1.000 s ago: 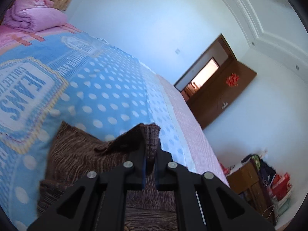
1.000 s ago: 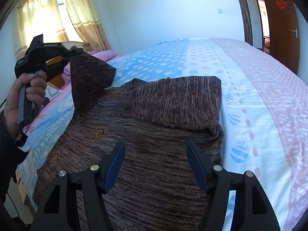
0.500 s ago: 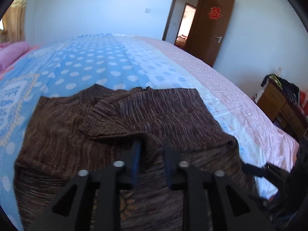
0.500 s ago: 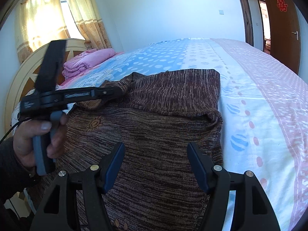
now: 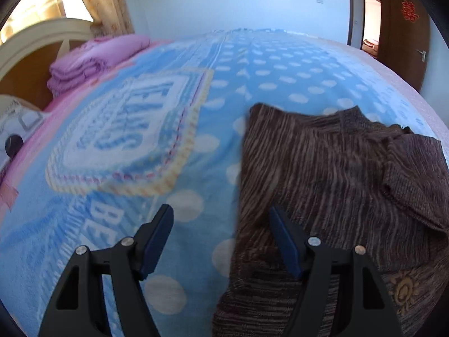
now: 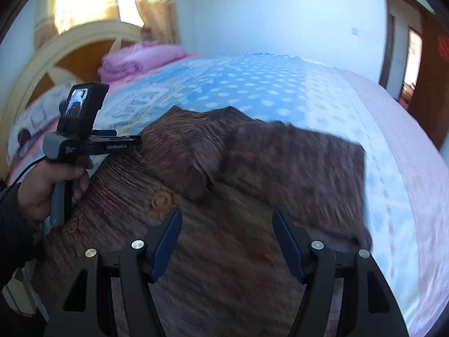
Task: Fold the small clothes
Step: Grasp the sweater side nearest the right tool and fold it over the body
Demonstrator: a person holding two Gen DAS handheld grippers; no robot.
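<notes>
Lying flat on the bed (image 5: 196,146), brown sweater (image 5: 322,168) with sleeve just released, folded inward; left gripper (image 5: 221,238) and right gripper (image 6: 227,238) jaws wide open, empty.

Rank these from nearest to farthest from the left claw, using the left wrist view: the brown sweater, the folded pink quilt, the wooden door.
1. Brown sweater: right beside the left claw, to its right.
2. Folded pink quilt: far left, by the headboard.
3. Wooden door: far right, beyond the bed.
</notes>
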